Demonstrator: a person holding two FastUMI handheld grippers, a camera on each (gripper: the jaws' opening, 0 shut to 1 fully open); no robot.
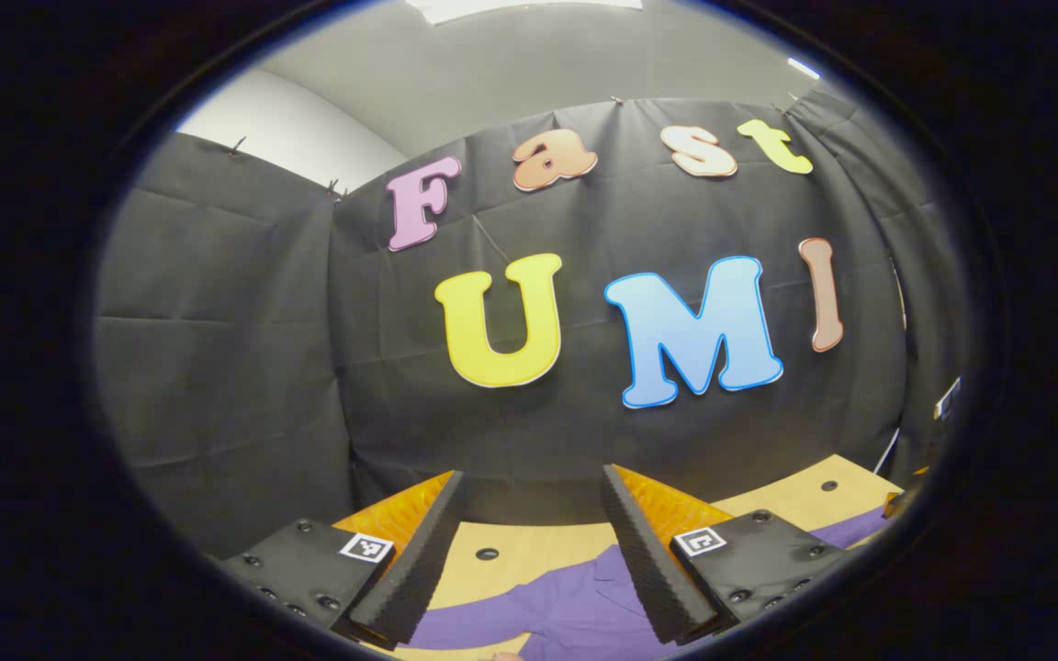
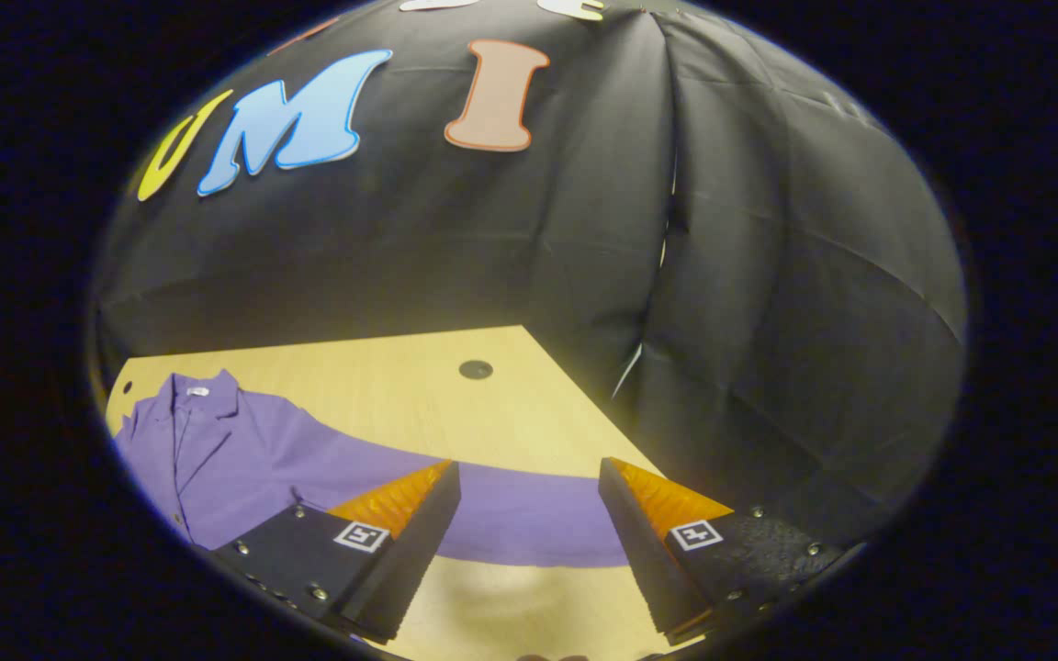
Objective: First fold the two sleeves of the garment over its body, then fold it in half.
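Purple garment [image 2: 244, 459] lies flat on the worktop [image 2: 382, 386], sleeves unfolded, both your left tool [image 1: 529, 551] and right tool [image 2: 529, 542] gaping empty, so I'd grab a sleeve [image 2: 529, 519] first.

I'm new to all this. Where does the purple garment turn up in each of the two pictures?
Left gripper view: the purple garment lies at the bottom centre, on the table between the fingers.
Right gripper view: its collar and body lie at lower left, with a sleeve running right behind the fingers.
Shared landmark: the wooden table with dark round holes.
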